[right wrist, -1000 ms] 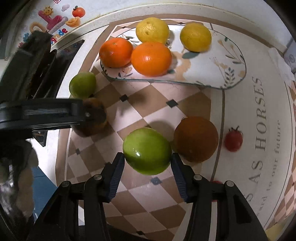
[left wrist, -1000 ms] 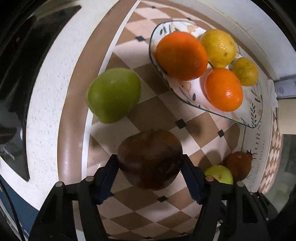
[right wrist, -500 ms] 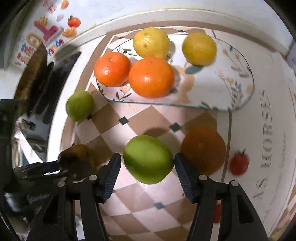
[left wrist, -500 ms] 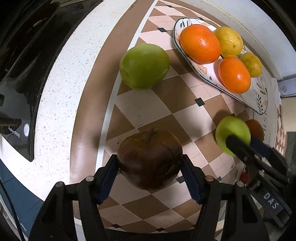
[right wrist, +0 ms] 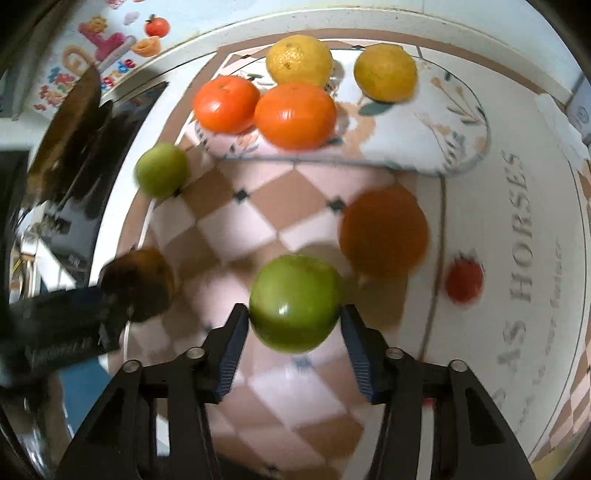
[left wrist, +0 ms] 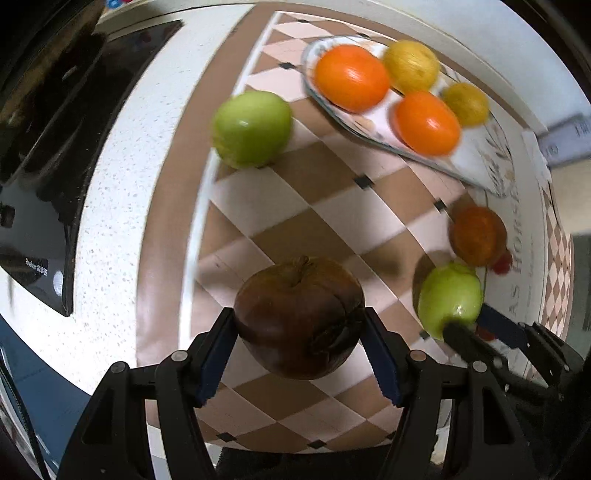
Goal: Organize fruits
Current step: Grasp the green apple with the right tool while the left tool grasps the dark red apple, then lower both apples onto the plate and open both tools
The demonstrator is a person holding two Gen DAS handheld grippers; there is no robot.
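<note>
Overhead, a checkered mat covers the speckled worktop. The oval plate holds four citrus. The left gripper grasps a dark brown apple; the right gripper grasps a glossy green apple.

White speckled surface under a mat w/ brown-and-cream checker pattern, brown border at 9 o'clock. Black glossy cooktop at 9–10 o'clock, small white print near its corner. White wall at 12 o'clock w/ colourful cartoon stickers at 11. Lettering "HORSES" on mat's white part at 3 o'clock. Soft overhead light, blurred shadows.
</note>
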